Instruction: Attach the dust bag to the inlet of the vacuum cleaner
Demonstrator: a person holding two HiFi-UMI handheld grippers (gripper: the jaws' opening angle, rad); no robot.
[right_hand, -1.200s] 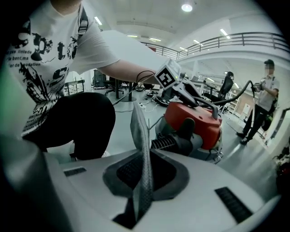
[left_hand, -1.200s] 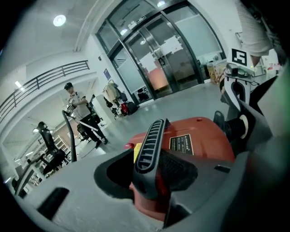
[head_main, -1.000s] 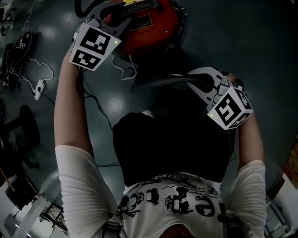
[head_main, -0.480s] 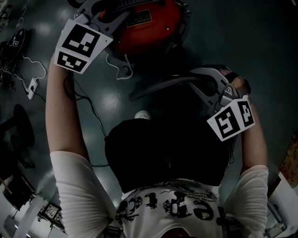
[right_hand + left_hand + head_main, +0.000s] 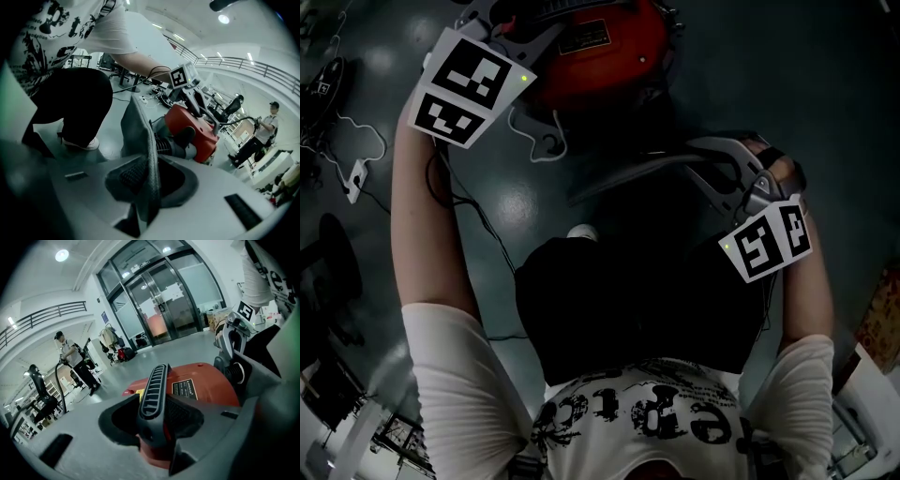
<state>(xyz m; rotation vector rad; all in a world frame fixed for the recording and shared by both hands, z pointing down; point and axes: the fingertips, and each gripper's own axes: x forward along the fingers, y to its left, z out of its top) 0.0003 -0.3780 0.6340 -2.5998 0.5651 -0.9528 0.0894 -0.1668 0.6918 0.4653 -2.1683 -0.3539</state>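
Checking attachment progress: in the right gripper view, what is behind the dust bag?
Behind the bag show a ribbed tube and the red vacuum. The bag hides the tube's near end, so any join to the inlet cannot be seen.

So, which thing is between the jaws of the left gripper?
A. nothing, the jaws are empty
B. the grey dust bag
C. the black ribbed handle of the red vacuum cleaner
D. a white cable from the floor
C: in the left gripper view, the left gripper is closed on the black ribbed handle, which sits on top of the red vacuum cleaner.
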